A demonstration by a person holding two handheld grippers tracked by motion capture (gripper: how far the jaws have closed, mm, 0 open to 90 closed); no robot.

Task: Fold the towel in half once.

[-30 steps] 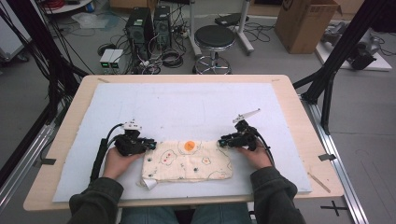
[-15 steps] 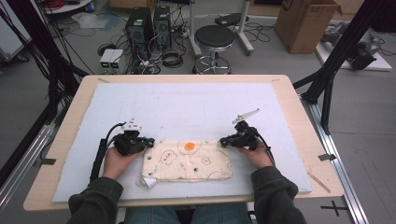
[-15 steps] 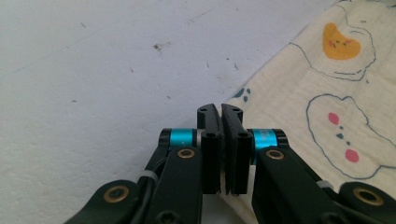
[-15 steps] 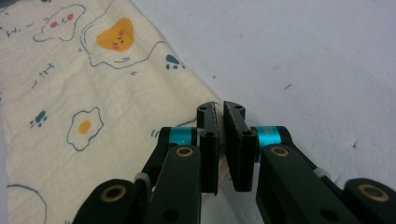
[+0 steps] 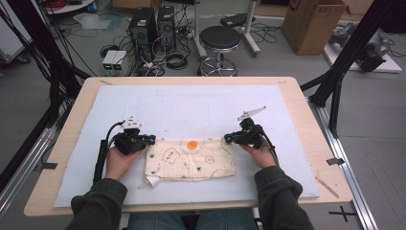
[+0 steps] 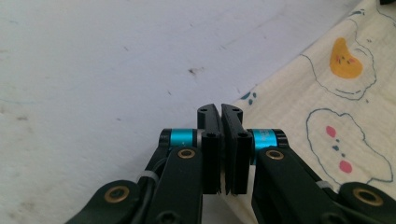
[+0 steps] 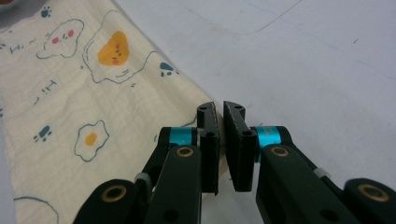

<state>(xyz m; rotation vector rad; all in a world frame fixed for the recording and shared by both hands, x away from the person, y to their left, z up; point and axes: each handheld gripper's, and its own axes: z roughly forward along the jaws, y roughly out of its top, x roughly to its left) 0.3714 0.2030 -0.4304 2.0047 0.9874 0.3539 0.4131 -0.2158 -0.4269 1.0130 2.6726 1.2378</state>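
- Wooden table (image 5: 306, 120) with a pale blue-white mat (image 5: 191, 105) covering most of its top
- Grey floor (image 5: 28, 100) behind
- Black round stool (image 5: 219, 38) past the far edge
- Two black PC towers (image 5: 153, 26), cable tangle (image 5: 174, 57) beside them
- Cardboard box (image 5: 313, 24) at the back right
- Black frame struts (image 5: 352, 52) on both sides

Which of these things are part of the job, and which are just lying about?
In use: printed cloth, left gripper and right gripper, one at each far corner; white mat.
Lying about: stool, cardboard box, computer towers.
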